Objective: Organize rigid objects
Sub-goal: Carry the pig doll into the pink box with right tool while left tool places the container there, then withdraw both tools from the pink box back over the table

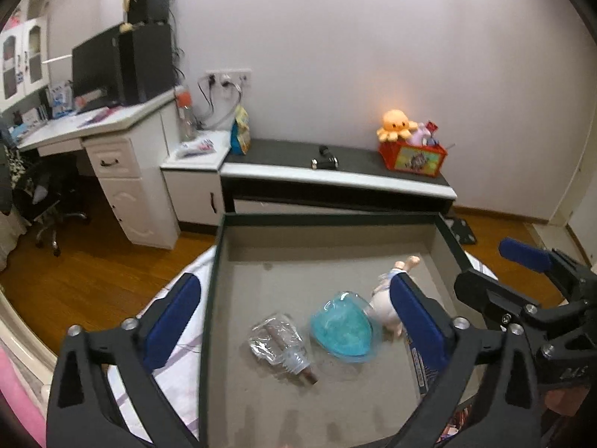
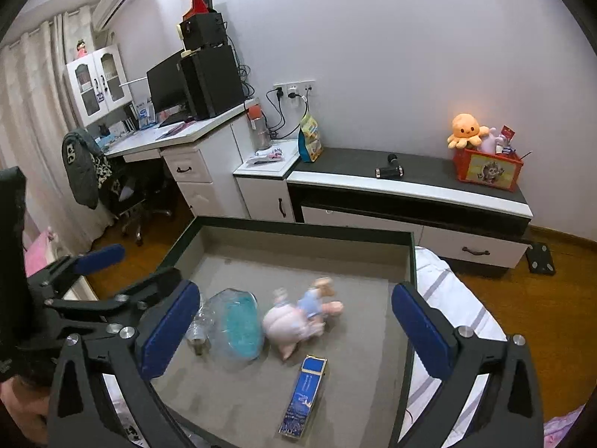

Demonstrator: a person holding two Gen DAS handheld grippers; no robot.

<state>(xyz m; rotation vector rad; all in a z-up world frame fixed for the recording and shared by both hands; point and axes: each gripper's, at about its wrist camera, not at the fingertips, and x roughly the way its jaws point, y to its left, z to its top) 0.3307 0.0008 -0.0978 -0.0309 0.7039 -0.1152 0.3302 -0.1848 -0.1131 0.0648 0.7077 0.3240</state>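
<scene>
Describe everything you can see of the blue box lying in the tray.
The blue box is a long, slim carton, apparently cardboard, with pale printing and gold-looking trim at its ends. It lies flat on the grey tray floor, lengthwise toward the camera, near the tray's right side. It sits apart from the doll; nothing touches it but the floor. In the left wrist view a gripper finger mostly hides it.
</scene>
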